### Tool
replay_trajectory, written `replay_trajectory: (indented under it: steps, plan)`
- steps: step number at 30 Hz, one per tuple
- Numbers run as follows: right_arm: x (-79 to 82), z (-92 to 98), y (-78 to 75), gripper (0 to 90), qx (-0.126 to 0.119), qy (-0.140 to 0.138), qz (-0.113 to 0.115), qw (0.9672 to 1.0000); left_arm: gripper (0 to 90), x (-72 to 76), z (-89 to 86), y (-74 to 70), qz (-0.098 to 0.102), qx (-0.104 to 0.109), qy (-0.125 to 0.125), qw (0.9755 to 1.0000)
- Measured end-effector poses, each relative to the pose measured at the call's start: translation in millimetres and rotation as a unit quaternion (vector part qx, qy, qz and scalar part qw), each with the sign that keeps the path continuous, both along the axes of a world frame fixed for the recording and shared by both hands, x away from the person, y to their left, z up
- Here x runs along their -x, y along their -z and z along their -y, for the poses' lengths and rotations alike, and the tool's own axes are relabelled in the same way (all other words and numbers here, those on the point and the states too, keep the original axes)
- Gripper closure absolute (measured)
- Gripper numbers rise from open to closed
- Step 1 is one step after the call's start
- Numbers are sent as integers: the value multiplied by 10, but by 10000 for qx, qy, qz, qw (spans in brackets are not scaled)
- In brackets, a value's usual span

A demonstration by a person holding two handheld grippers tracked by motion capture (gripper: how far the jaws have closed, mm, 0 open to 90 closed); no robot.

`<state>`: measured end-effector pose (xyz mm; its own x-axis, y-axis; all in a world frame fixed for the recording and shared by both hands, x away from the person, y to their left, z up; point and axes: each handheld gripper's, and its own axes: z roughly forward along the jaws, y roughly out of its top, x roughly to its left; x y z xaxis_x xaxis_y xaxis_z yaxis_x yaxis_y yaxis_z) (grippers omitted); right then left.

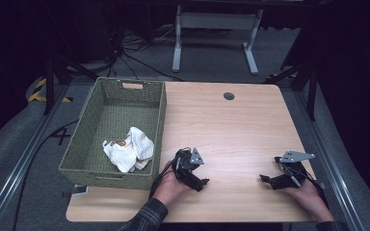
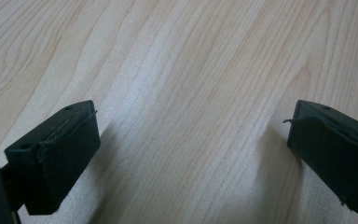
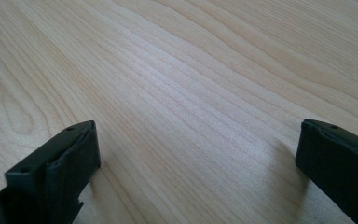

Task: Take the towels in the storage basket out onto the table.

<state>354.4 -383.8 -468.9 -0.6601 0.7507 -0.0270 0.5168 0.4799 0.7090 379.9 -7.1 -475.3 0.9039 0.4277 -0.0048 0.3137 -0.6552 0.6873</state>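
A green woven basket stands on the left part of the wooden table. Inside it lies a crumpled white cloth with a brown stain. My left gripper rests on the table near the front edge, just right of the basket, and it is open. Its jaws stand wide apart over bare wood in the left gripper view. My right gripper rests at the front right of the table, open too, with bare wood between its pads.
A small dark round grommet sits near the table's far edge. Beyond the table stand a white table frame and cables on a grey floor. Metal rails run along both sides.
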Motion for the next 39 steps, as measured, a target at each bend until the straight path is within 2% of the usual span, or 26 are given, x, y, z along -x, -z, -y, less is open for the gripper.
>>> replay_trajectory:
  steps: [9,17,23,26,29,39]
  plan:
    - [4,2,-2,2,-3,14,-9,10000,5,6,-10,-2,-36,-50,43,10000]
    - [5,4,-2,2,1,16,-6,10000,22,7,-22,-41,-110,-79,-31,9999]
    - [9,5,-1,2,-6,14,6,10000,24,12,-44,-101,-141,116,-119,9998]
    - [9,6,-1,2,-6,12,7,10000,24,10,-64,-138,-131,137,-125,9997]
    - [9,5,-1,2,-7,12,7,10000,24,10,-77,-164,-156,268,-162,9994]
    - [9,6,-1,2,-4,10,9,10000,26,-15,-71,-224,-178,287,-175,9993]
